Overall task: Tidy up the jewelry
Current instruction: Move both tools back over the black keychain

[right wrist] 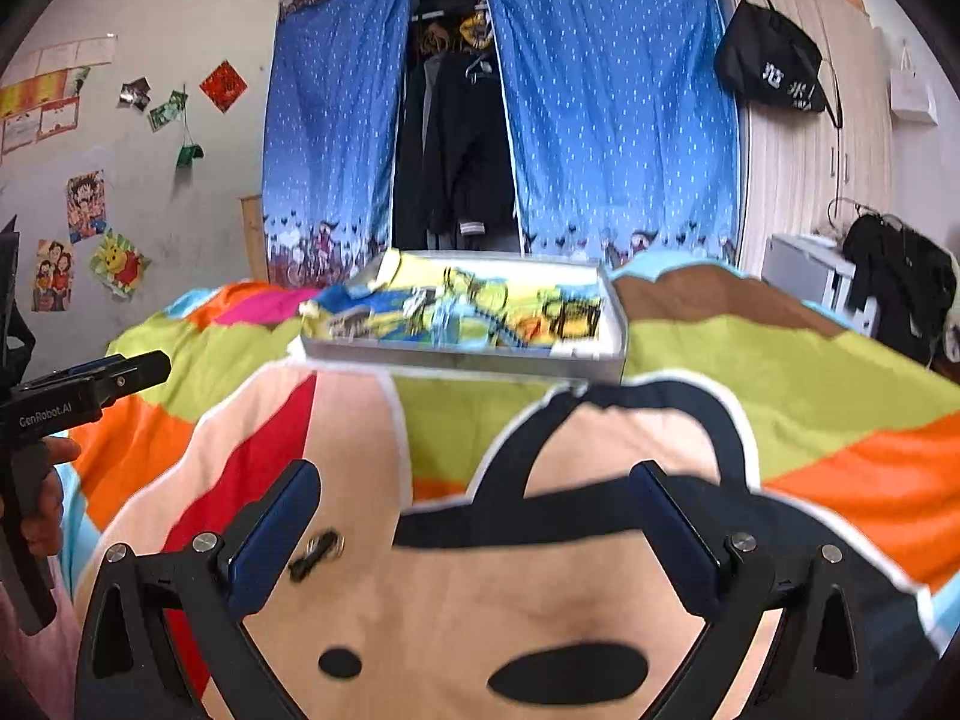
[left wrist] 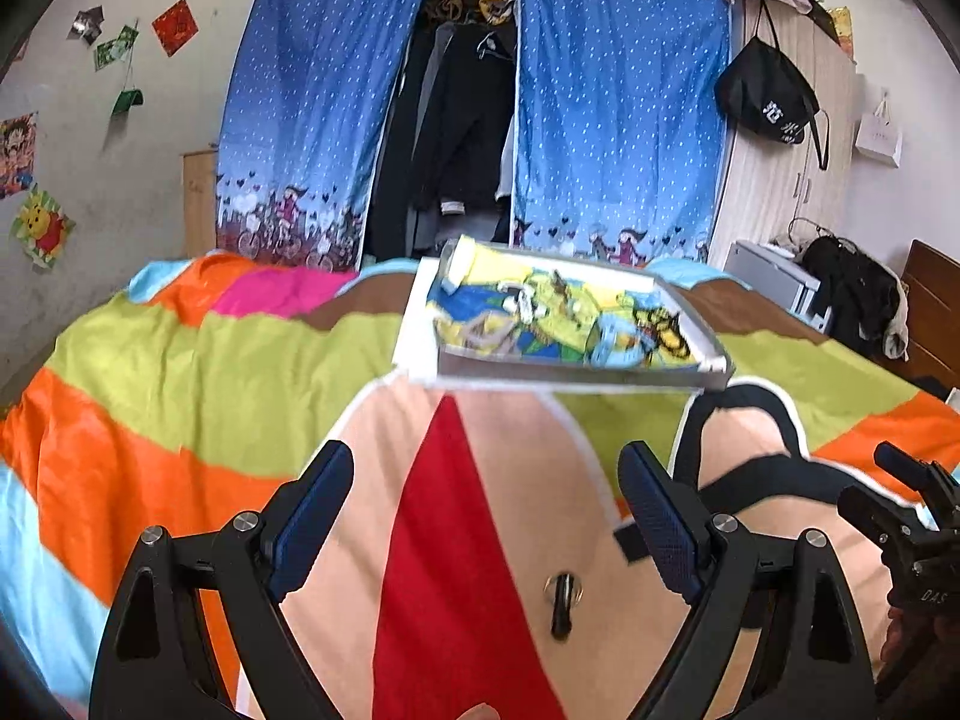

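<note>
A small black piece with a silver ring [left wrist: 563, 595] lies on the peach cartoon blanket, between and just ahead of my left gripper [left wrist: 489, 501], which is open and holds nothing. The same piece [right wrist: 317, 553] lies next to the left finger of my right gripper [right wrist: 477, 513], also open and empty. Farther back on the bed sits a shallow white-rimmed tray [left wrist: 576, 375] lined with a colourful cartoon cloth, with several small jewelry items on it; this tray [right wrist: 456, 357] is blurred in the right wrist view.
The bed carries a striped blanket [left wrist: 180, 384] in orange, green and pink. Behind it hang blue curtains [left wrist: 612, 120] around a wardrobe of dark clothes. A wooden cabinet with a black bag [left wrist: 768, 96] stands at the right. The other gripper [right wrist: 72, 396] shows at the left edge.
</note>
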`<control>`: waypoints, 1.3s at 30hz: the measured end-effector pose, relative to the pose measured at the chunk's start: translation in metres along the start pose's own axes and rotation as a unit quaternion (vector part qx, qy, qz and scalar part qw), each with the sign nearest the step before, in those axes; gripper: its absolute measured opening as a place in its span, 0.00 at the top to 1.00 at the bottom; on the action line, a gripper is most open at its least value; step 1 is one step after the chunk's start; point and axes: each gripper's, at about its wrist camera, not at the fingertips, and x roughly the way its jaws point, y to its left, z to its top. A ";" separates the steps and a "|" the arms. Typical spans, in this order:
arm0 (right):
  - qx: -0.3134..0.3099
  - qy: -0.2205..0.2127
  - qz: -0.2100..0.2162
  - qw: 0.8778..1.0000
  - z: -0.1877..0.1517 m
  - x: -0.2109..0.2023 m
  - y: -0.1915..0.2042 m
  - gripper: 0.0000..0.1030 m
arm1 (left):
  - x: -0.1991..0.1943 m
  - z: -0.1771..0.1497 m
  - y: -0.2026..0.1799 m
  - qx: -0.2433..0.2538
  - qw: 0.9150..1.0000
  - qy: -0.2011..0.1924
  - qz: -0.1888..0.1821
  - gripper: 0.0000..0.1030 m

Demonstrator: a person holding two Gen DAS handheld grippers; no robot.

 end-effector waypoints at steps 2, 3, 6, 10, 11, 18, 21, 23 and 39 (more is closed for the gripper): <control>0.002 0.010 -0.001 1.000 -0.012 -0.001 0.004 0.00 | -0.001 -0.013 0.004 -0.002 1.000 0.007 0.003 0.16; 0.004 0.017 -0.002 1.000 -0.020 -0.002 0.006 0.00 | -0.001 -0.019 0.005 -0.002 1.000 0.012 0.005 0.16; 0.012 0.039 -0.002 0.999 -0.039 0.000 0.008 0.00 | 0.001 -0.035 0.010 -0.002 1.000 0.028 0.007 0.16; 0.025 0.079 -0.002 0.997 -0.065 0.008 0.009 0.00 | 0.011 -0.054 0.013 0.010 0.998 0.063 0.001 0.16; 0.028 0.089 -0.003 0.996 -0.071 0.010 0.009 0.00 | 0.015 -0.060 0.012 0.015 0.997 0.076 0.000 0.16; 0.046 0.132 -0.019 0.990 -0.090 0.027 0.002 0.00 | 0.034 -0.080 0.011 0.021 0.992 0.124 -0.006 0.16; 0.048 0.140 -0.020 0.989 -0.094 0.031 0.001 0.00 | 0.038 -0.084 0.008 0.029 0.991 0.130 -0.010 0.16; 0.048 0.146 -0.023 0.988 -0.096 0.035 -0.001 0.00 | 0.041 -0.086 0.007 0.035 0.990 0.135 -0.012 0.16; 0.047 0.171 -0.027 0.984 -0.094 0.057 -0.011 0.00 | 0.067 -0.094 -0.002 0.056 0.984 0.163 -0.054 0.16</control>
